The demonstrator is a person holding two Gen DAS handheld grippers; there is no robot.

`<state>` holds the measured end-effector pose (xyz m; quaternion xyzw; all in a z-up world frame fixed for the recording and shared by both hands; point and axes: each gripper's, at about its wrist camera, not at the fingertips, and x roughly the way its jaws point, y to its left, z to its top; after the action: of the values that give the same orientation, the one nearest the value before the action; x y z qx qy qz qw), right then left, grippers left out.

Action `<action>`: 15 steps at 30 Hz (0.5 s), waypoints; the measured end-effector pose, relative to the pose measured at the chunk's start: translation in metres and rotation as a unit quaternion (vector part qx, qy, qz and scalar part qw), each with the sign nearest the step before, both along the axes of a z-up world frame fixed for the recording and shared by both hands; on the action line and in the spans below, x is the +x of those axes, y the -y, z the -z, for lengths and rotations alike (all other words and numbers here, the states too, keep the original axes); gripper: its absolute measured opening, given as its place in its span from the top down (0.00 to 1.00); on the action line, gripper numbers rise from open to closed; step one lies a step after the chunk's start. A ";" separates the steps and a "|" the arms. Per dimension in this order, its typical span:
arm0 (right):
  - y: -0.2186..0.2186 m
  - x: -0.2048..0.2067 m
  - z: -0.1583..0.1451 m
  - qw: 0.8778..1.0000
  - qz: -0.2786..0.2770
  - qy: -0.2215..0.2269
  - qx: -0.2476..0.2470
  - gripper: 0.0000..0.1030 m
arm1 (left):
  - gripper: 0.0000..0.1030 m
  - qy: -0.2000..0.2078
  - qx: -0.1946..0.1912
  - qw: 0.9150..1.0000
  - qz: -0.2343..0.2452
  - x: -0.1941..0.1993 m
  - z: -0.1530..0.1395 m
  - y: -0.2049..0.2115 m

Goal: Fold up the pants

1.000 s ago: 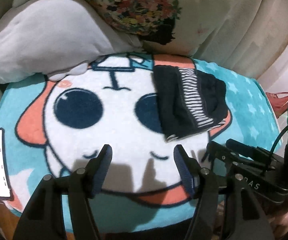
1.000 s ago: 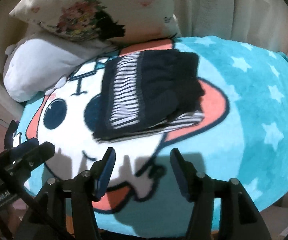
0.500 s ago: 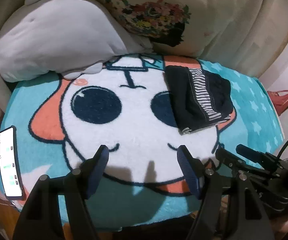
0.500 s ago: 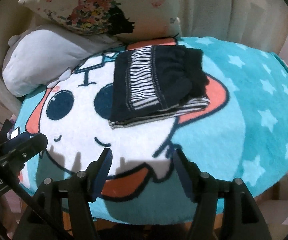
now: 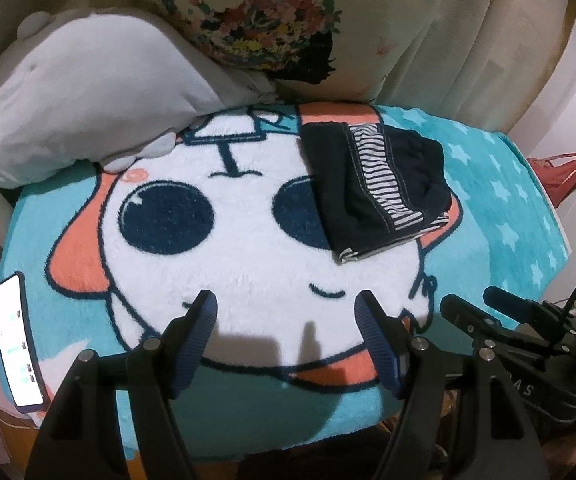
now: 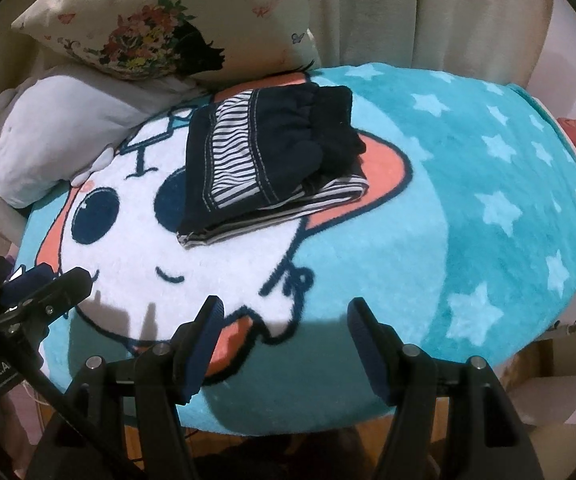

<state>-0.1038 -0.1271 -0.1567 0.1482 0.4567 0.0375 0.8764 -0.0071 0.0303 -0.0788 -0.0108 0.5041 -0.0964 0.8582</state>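
I have both tools pulled back to the near edge of the cartoon-face blanket (image 5: 248,264), and neither one holds anything: the left tool (image 5: 286,312) has its jaws spread wide over bare white pile, and the right tool (image 6: 282,316) stands just as wide over the blanket's near rim. I read that as hands-off on purpose, since the pants (image 6: 264,160) already lie in a compact folded bundle and need no more gripping.

The bundle sits toward the far side of the blanket, over the character's eye and its orange ear patch, just short of the floral pillow (image 6: 176,24) and to the right of the grey plush cushion (image 5: 84,92). It rests flat, well apart from both tools.

In the left view the pants (image 5: 376,184) run with their long axis from the far edge down toward me, slanting a little rightward at the near end. The striped panel follows that same line (a handy marker for the axis). The gathered dark waistband bulges along the right-hand side, and the layered cut edges point at me, striped lining peeking out underneath.

A lit phone (image 5: 18,344) lies at the blanket's left edge, clear of the work. I judge the fold essentially done.
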 end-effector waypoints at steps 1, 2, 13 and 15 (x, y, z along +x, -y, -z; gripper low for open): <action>0.000 0.001 0.000 1.000 -0.001 0.000 0.001 0.33 | 0.32 0.004 0.004 1.000 -0.001 0.000 -0.002 0.000; 0.000 0.002 0.000 1.000 -0.003 0.001 0.002 0.33 | 0.32 0.007 0.006 1.000 -0.002 -0.001 -0.003 0.001; -0.008 0.012 -0.007 0.999 -0.032 0.016 0.001 0.33 | 0.31 0.040 0.035 0.998 -0.026 -0.002 -0.018 -0.003; -0.008 0.014 -0.007 0.999 -0.035 0.018 0.002 0.33 | 0.31 0.044 0.039 0.998 -0.028 -0.002 -0.020 -0.002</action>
<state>-0.0898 -0.1186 -0.1495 0.1330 0.4457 0.0718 0.8823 -0.0093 0.0321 -0.0587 0.0124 0.4686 -0.0527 0.8817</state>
